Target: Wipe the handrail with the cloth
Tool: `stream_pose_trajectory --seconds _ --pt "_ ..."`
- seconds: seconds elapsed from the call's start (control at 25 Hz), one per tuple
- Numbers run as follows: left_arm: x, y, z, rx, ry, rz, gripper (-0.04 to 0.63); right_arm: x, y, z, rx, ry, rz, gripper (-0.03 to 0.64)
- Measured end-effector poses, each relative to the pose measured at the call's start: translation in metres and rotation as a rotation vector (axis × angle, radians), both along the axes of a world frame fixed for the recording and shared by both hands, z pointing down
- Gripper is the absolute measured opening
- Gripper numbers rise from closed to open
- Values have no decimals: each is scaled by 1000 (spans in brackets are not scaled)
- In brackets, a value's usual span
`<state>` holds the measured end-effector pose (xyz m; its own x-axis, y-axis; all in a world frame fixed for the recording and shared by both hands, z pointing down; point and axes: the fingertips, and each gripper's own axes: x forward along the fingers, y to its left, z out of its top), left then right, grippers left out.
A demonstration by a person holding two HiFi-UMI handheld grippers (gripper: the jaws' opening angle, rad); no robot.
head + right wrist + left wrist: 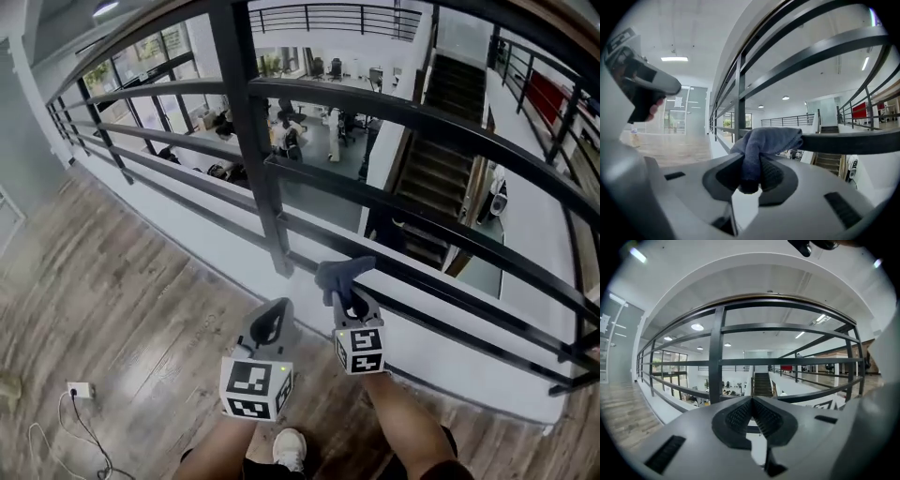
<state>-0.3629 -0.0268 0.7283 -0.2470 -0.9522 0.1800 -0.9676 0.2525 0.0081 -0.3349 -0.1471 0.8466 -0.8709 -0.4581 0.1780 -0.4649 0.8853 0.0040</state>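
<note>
Blue-grey cloth (765, 139) is bunched at a lower rail bar (853, 140) of the black railing. It looks pressed against the bar, just R of the vertical post (248, 122). Top handrail (787, 301) sits well above; cloth not on it yet.

Step in hand, my read: get fabric onto the rail and stroke along it. To do it well:
- Wrap the loose fold over the bar so fabric, not the plastic jaws, rides the metal.
- Light, steady pressure. Run along the bar axis in one direction, away from the post, w/ overlapping passes.
- Lift over each post rather than dragging into it.
- Cloth is a small wad w/ only a short part free, so the contact patch is narrow. Prob needs separate top + side passes.
- If the target is the top handrail, raise the R arm first.
- Open drop beyond the bars, so don't loosen the grip mid-stroke.

R hand-held gripper (751, 171): jaws nearly closed, clamped on a fold of the cloth. Rest of the fabric spills fwd past the tips. Grip looks firm.

L hand-held gripper (751, 414): jaws fully together, nothing between them, touching nothing. It's held low beside the R one, clear of the railing, pointing at the bars.

Wood-plank floor (122, 300) underfoot. An office level shows below through the bars.
</note>
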Motion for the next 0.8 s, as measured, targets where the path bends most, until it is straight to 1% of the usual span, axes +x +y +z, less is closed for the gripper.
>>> stream_pose_trajectory --seconds 0.2,0.32,0.48,0.6,0.68,0.8 --pt "-46 26 4 -2 30 -74 2 -96 -2 34 -75 91 -15 80" --pt "-67 33 12 0 46 -102 2 -136 -11 57 -103 143 20 80" --pt "-86 38 19 13 80 -123 2 -161 -31 90 -155 225 90 80" --pt "-96 27 18 18 94 -122 2 -170 -40 103 -155 303 105 80" --pt "-101 17 18 22 111 -106 2 -172 -46 110 -152 353 124 80" --pt "-103 7 24 30 175 -79 2 -170 -54 119 -151 415 150 80"
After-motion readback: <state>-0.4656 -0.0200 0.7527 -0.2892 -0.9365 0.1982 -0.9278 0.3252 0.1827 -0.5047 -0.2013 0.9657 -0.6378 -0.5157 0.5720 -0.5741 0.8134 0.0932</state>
